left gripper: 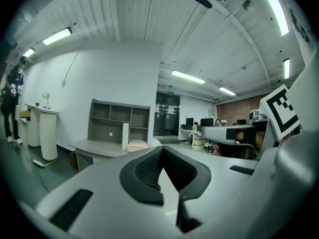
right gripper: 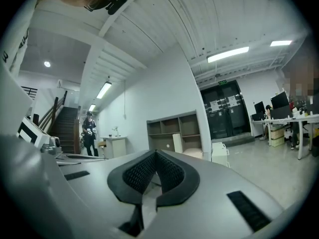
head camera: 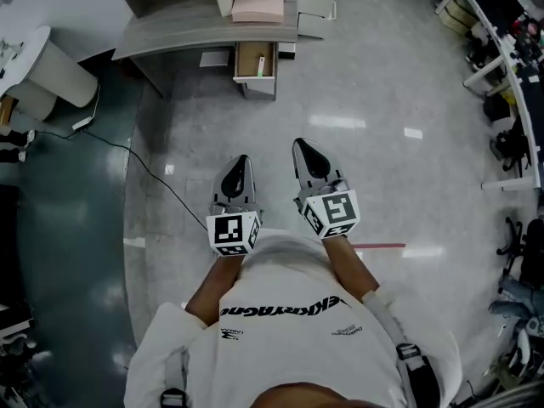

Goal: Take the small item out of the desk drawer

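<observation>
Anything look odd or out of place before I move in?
Only the drawer: it stands pulled out from the desk, a small item inside. A cable trails across the floor. Nothing spilled or damaged.

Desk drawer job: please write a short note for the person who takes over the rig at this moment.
Left tool: shut, empty.
Right tool: shut, empty.
Both are held level in front of the person, well short of the desk.
Drawer: open below the desk top; a small light item lies inside, too small to identify.
Done: drawer is open.
Left: walk up, open one tool, grip the item, lift it out.
</observation>
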`<state>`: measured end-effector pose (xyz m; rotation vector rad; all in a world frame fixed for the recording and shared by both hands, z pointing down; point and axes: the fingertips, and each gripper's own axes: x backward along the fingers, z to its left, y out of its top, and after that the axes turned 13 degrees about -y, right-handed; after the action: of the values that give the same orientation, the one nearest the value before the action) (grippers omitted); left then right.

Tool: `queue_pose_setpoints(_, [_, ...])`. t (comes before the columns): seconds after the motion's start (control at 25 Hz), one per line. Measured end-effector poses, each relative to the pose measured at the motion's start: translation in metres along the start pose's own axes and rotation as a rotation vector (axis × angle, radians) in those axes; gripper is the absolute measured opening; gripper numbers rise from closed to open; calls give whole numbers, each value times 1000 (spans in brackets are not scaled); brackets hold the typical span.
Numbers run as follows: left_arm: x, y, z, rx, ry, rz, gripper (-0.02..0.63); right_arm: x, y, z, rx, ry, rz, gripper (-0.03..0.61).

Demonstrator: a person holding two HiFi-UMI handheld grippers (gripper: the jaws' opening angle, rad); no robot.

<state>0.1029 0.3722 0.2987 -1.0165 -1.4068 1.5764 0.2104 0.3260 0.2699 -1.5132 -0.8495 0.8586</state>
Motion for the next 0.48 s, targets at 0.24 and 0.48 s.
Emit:
queue_pose_setpoints(0.24, [-60, 1, 69, -1, -11, -1, 15, -90, -10, 4, 24, -3, 18, 32])
queue_pose_setpoints(0.48, [-138, 17, 156, 4, -56, 38, 15, -200, 3, -1, 17, -55, 52, 32])
